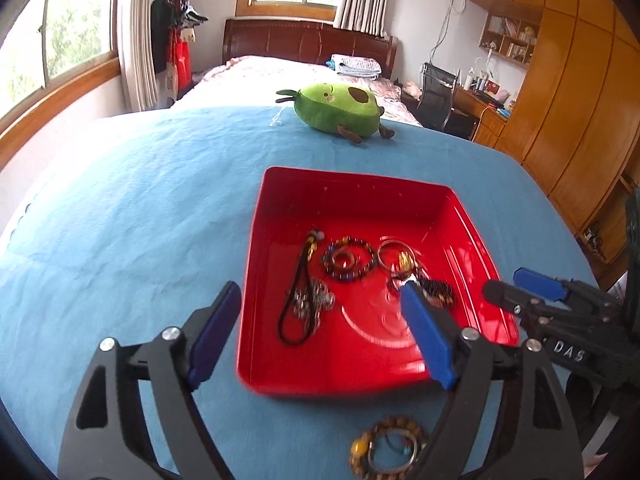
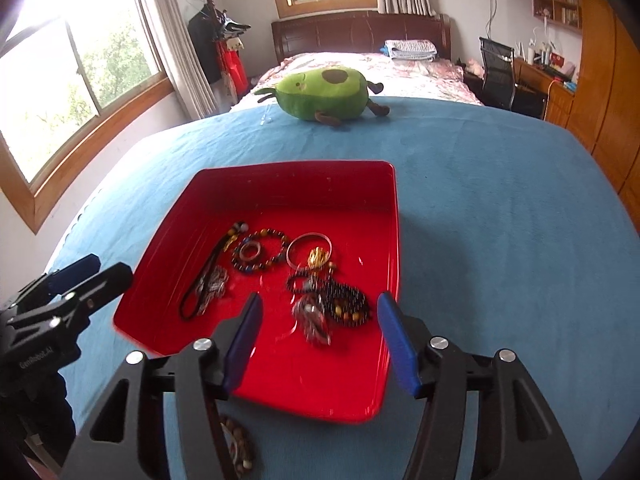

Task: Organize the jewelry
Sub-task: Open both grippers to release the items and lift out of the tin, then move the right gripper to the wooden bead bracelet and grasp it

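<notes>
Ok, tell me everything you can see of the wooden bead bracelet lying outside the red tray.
The wooden bead bracelet is a loop of brown, wood-like beads with one larger amber-yellow bead on its left. It lies flat on the blue cloth, just outside the near edge of the red tray, apart from it. A thin metal ring with small beads lies inside the loop. It sits below the open left gripper, untouched. In the right wrist view it is mostly hidden.

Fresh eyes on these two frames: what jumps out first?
The red tray on the blue cloth, mid-frame, with a loose heap of jewelry on its floor. Behind it at the cloth's far edge lies a green avocado plush. One wooden bead bracelet sits outside the tray, on the cloth near the open left gripper; the right gripper is also open, over the tray.
</notes>
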